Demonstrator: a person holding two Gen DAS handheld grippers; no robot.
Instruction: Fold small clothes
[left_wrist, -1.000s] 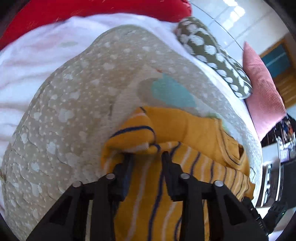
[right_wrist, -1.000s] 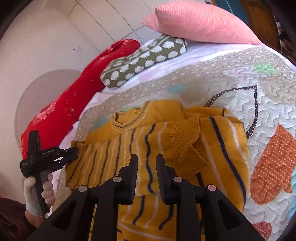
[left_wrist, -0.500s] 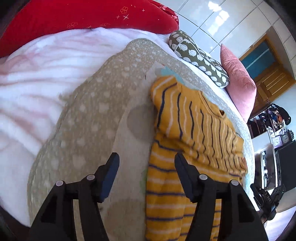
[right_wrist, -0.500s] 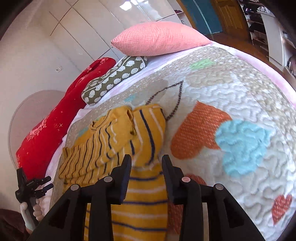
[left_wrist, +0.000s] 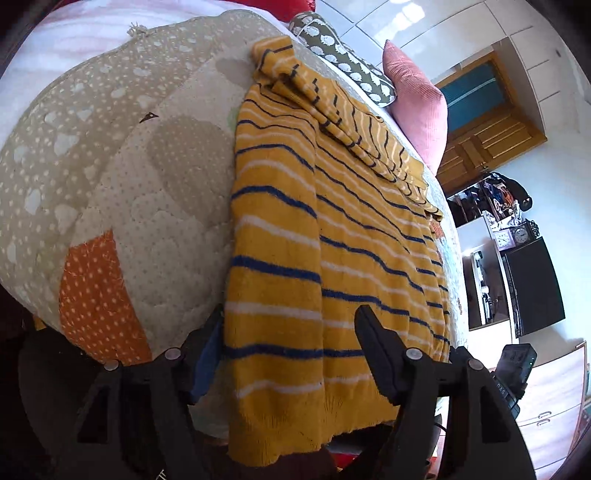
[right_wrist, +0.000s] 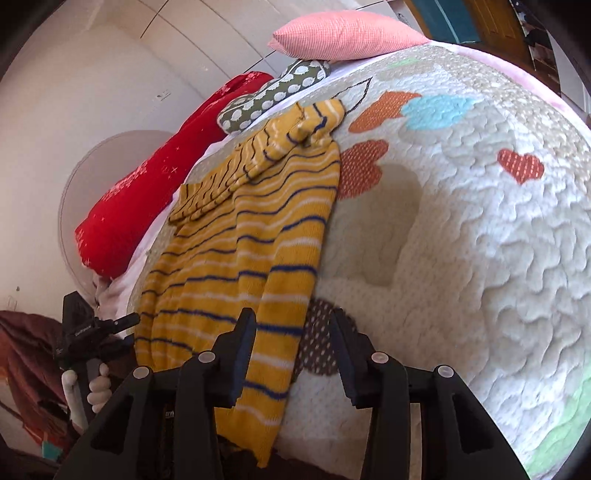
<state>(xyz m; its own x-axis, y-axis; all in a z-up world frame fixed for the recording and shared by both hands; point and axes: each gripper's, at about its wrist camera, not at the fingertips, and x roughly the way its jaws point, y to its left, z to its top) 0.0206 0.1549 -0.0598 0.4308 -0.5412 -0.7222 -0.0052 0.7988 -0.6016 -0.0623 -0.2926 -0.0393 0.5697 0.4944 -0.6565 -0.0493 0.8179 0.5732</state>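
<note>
A mustard-yellow sweater (left_wrist: 314, 229) with navy and white stripes lies stretched along a quilted bedspread (left_wrist: 122, 177), its hem hanging over the near edge and its sleeves bunched at the far end. My left gripper (left_wrist: 291, 343) hovers over the hem's left side; its jaws are opening and the pads do not press the cloth. In the right wrist view the same sweater (right_wrist: 240, 240) lies left of centre. My right gripper (right_wrist: 293, 336) straddles the hem's right corner, jaws opening, nothing pinched. The left gripper (right_wrist: 122, 321) shows there too, held in a gloved hand.
A pink pillow (right_wrist: 343, 35), an olive spotted cushion (right_wrist: 273, 96) and a red bolster (right_wrist: 162, 173) lie at the head of the bed. A wooden door (left_wrist: 487, 129), shelves and a dark screen (left_wrist: 532, 284) stand beyond the bed. The bedspread (right_wrist: 461, 221) spreads to the right.
Both grippers pulled back from the far end toward the near bed edge, dragging the sweater out flat. Both sets of jaws went from shut on the cloth to apart.
</note>
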